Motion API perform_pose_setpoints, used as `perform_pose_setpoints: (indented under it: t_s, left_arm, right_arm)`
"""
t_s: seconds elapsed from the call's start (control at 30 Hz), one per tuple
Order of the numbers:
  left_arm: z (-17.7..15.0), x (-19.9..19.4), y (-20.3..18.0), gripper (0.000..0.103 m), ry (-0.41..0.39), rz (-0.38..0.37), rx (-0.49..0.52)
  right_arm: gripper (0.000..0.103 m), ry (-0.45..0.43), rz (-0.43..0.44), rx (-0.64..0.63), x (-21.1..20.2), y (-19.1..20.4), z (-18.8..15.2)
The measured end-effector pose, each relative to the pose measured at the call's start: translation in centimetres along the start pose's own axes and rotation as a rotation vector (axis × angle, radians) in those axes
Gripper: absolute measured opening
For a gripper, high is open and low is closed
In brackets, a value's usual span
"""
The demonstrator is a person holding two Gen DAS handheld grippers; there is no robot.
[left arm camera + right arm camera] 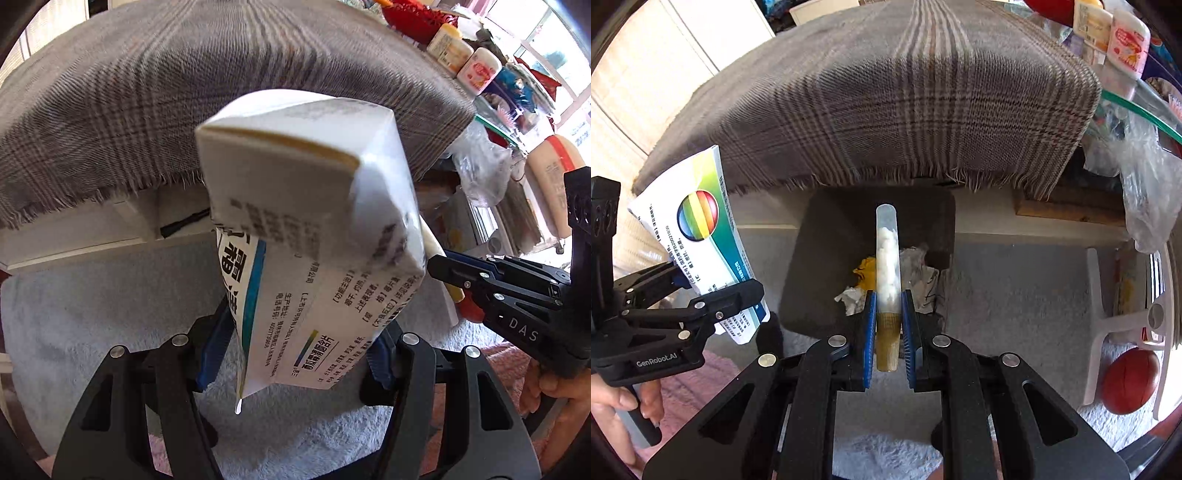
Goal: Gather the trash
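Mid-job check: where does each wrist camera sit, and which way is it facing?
Left wrist: on left gripper, facing the white cardboard medicine box it clamps; right gripper and hand at right.
Right wrist: on right gripper, facing the clear plastic tube above the dark trash bin.
Shared: grey plaid blanket, box, both grippers.

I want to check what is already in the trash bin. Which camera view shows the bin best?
The right wrist view shows the dark bin best: it is open below the tube in the right tongs, with crumpled paper inside. In the left wrist view the box hides it.
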State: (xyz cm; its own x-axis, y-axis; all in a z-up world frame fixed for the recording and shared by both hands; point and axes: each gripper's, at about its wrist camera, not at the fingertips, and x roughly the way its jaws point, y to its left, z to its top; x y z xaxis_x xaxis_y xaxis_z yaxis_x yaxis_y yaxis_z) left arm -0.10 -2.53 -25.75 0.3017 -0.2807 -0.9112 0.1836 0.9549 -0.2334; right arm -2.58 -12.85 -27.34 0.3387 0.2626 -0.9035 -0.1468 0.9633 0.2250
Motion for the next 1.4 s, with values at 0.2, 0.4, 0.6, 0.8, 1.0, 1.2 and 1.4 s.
perform_pose_setpoints:
  t_s: [0.2, 0.4, 0.6, 0.8, 1.0, 1.2, 1.4]
  left_arm:
    - [0.9, 4.1, 0.8, 0.062, 0.037, -0.073, -0.069]
    - [2.9, 6.4, 0.3, 0.062, 0.031, -0.061, -0.064]
    - [3.7, 8.9, -0.5, 0.063, 0.069, -0.081, -0.067]
    - [3.6, 10.4, -0.7, 0.066, 0.112, -0.069, -0.071]
    - [3.2, 9.8, 0.6, 0.076, 0.102, -0.048, -0.085]
    - [3.4, 7.8, 1.6, 0.095, 0.055, -0.033, -0.093]
    - [3.4, 5.6, 1.3, 0.095, 0.009, -0.017, -0.075]
  right_arm:
    - [0.015, 0.047, 0.017, 0.014, 2.8, -0.9, 1.8]
    - [0.015, 0.114, -0.003, -0.010, 5.5, -0.7, 1.6]
    - [0.015, 0.151, 0.023, 0.037, 8.0, -1.5, 0.8]
    - [0.018, 0.139, 0.017, 0.069, 8.2, -2.4, 1.2]
    - [0.067, 0.165, 0.005, 0.056, 8.9, -2.4, 1.1]
    - [0.088, 0.128, -0.075, -0.024, 7.9, -1.4, 1.2]
    - [0.094, 0.109, -0.088, -0.040, 7.0, -0.6, 1.3]
